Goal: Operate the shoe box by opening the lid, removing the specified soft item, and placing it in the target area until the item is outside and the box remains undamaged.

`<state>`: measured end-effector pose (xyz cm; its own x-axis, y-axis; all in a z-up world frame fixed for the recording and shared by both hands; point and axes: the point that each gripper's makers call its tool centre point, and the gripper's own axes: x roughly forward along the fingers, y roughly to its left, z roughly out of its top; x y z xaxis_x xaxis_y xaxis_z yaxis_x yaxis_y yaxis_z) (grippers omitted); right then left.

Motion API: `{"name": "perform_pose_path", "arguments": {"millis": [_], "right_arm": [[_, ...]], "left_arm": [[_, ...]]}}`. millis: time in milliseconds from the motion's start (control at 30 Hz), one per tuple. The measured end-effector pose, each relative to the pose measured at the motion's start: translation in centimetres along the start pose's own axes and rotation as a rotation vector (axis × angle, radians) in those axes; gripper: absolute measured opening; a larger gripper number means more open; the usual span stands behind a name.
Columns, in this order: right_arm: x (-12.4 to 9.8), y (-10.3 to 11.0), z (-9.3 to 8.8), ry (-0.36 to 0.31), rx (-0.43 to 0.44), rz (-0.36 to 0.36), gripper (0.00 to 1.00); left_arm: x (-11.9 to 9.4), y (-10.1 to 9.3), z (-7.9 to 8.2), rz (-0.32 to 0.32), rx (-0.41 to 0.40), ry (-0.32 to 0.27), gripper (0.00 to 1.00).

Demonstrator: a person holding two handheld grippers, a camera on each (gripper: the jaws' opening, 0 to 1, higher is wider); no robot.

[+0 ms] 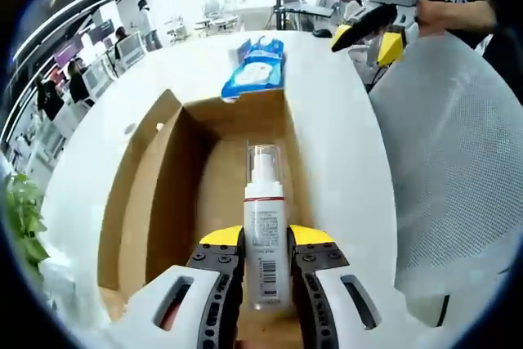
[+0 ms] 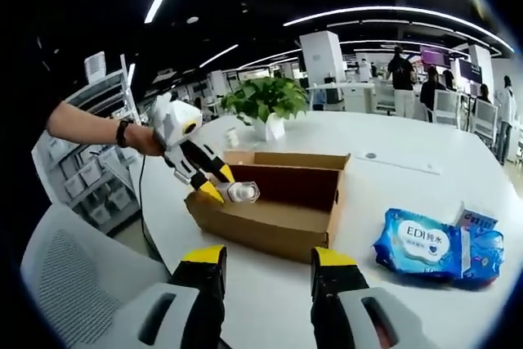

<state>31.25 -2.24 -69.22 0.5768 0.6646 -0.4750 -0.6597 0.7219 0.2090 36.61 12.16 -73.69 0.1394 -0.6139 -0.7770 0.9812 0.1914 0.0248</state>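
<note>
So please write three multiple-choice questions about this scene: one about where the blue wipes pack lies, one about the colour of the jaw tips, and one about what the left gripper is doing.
1. Where is the blue wipes pack?
A. Inside the cardboard box
B. On the white table, outside the box
C. On the mesh chair

2. What colour are the tips of the gripper jaws?
A. Yellow
B. Red
C. Green

3. What is the state of the left gripper?
A. Open, far above the box
B. Shut on the wipes pack
C. Shut on the white pump bottle

Answers:
1. B: the right gripper view shows the pack lying on the white table, beside the cardboard box.
2. A: both views show yellow tips on the jaws.
3. C: in the left gripper view the jaws press both sides of the white pump bottle over the open box; the right gripper is open.
</note>
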Motion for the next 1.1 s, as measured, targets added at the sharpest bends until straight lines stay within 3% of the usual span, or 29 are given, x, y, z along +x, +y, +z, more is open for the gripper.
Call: {"name": "perform_pose_path", "arguments": {"millis": [567, 900, 933, 1000, 1100], "right_arm": [[0.4, 3.2, 2.7, -0.024, -0.119, 0.176, 0.37], [-0.6, 4.9, 1.8, 0.016, -0.154, 0.305, 0.29], [-0.9, 5.3, 1.3, 0.040, -0.164, 0.337, 0.29], [-0.9, 5.3, 0.8, 0.050, -0.182, 0.328, 0.27], [-1.4, 6.0, 0.4, 0.054, -0.165, 0.371, 0.23]], "left_arm": [[-0.3, -7.2, 8.8, -0.199, 0.162, -0.160, 0.19], [-0.1, -10.1, 9.4, -0.321, 0.234, -0.169, 0.19], [0.1, -10.2, 9.2, -0.326, 0.236, -0.166, 0.19], [0.2, -10.8, 9.2, -0.363, 0.233, -0.167, 0.19], [0.0, -11.7, 10.0, -0.400, 0.220, -0.195, 0.19]]}}
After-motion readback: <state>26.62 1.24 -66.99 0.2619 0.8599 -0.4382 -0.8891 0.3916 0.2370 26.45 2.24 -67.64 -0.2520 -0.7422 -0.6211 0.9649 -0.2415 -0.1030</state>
